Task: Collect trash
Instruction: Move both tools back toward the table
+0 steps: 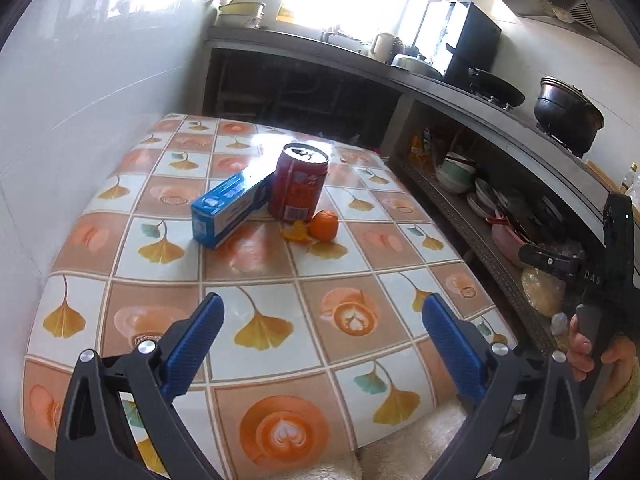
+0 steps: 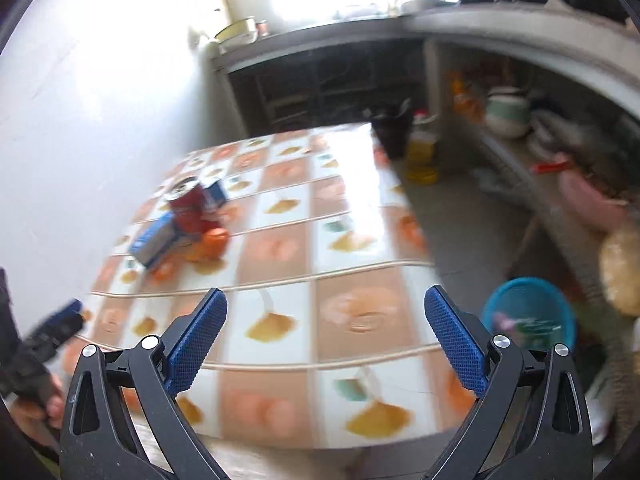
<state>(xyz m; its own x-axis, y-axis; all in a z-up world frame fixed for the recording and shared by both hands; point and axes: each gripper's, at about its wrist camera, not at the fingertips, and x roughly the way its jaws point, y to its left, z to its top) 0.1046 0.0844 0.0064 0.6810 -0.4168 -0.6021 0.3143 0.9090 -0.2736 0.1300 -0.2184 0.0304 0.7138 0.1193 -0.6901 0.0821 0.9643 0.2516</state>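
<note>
Below, a blue basket [image 2: 528, 312] holds blurred scraps — red can [image 1: 298, 186] upright.

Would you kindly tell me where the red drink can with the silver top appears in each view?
Left wrist: red drink can stands upper centre, ahead of open grippers.
Right wrist: the can is left of centre, blurred.
Shared landmark: blue rectangular carton leaning against it.
</note>
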